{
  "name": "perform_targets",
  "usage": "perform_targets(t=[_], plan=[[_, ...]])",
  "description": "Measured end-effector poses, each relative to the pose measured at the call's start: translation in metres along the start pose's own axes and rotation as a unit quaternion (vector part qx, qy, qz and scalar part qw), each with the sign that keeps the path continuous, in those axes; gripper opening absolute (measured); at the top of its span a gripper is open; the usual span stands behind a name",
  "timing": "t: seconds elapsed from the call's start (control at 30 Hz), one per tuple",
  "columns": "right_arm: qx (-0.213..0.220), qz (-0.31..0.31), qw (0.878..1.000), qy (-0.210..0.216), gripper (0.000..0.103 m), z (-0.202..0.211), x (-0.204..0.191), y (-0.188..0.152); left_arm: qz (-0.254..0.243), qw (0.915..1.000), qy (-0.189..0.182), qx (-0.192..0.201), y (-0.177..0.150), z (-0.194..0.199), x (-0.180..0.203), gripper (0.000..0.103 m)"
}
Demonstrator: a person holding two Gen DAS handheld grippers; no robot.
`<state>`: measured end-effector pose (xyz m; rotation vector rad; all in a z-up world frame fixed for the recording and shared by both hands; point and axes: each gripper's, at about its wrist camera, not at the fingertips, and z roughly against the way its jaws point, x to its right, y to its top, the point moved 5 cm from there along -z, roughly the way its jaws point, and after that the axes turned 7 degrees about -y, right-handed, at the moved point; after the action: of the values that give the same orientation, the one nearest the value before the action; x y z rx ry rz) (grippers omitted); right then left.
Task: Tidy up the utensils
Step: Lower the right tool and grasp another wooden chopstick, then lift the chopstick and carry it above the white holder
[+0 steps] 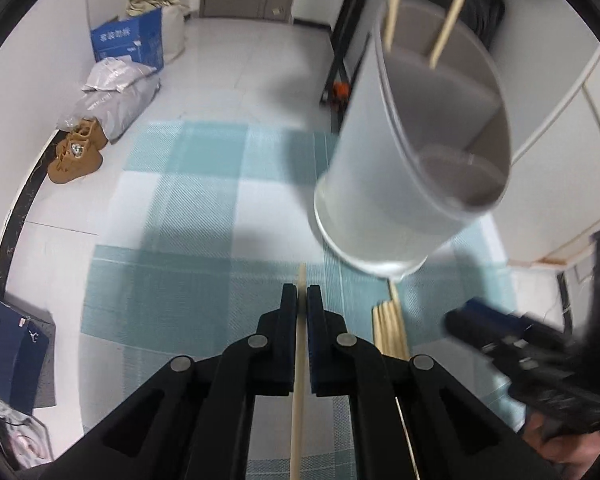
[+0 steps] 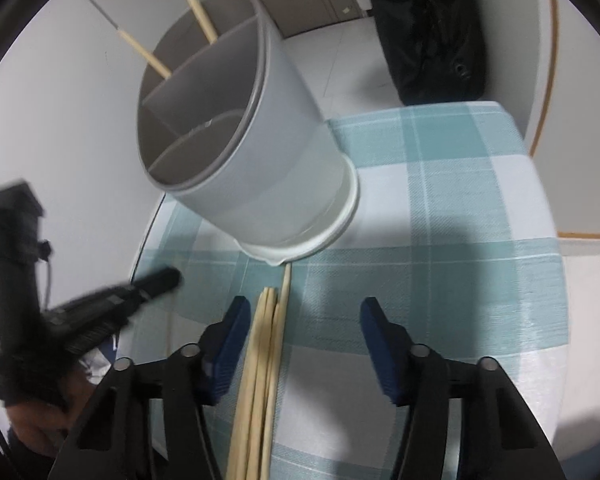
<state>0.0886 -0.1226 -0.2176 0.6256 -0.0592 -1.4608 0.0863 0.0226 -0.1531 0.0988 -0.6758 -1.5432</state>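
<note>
The bench (image 2: 440, 208) is the biggest thing here, and a blue and white checked cloth (image 1: 188, 216) covers it. On the cloth stands a tall grey holder (image 2: 268, 168) with walls inside that split it into parts. Two chopsticks (image 2: 198, 8) stick up out of its far part. The holder sits toward the far side of the bench, past both claws.

The left claw (image 1: 301, 300) points steeply down at the cloth. Its two black fingers are pressed together on one chopstick (image 1: 298, 392), which runs straight between them, with its tip poking out just past the fingertips. In the right wrist view this claw shows blurry at the left, with a hand (image 2: 40, 420) gripping its handle at the near left.

The right claw (image 2: 304, 316) also tips down toward the bench. Its blue fingers (image 2: 228, 344) stand apart and press on nothing. A small bundle of chopsticks (image 2: 262, 360) lies flat on the cloth between them, close beside the left finger. The far ends of the bundle reach almost to the foot of the holder.
</note>
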Motion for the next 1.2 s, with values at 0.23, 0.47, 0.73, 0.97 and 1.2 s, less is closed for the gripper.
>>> perform_targets(t=[0.23,0.47,0.73,0.97,1.2], plan=[[-0.019,0.045,0.999,-0.005,0.015,-0.019,-0.029,-0.007,0.021,0.9986,-0.018,0.046,0.010,0.019,-0.007,0.001],[-0.039,0.096,0.994,-0.046,0.014,-0.037,-0.050,-0.017,0.033,0.9975,-0.031,0.055,0.009,0.030,-0.014,0.001],[-0.038,0.111,0.990,-0.078,0.006,-0.043,-0.062,-0.018,0.038,0.9969,-0.035,0.060,0.009,0.037,-0.021,0.001],[-0.022,0.091,0.994,-0.050,0.005,-0.037,-0.059,-0.009,0.034,0.9967,-0.039,0.062,0.011,0.041,-0.018,0.001],[0.016,0.045,0.999,0.010,0.005,-0.009,-0.048,0.001,0.019,0.9964,-0.049,0.067,0.012,0.045,-0.009,0.001]])
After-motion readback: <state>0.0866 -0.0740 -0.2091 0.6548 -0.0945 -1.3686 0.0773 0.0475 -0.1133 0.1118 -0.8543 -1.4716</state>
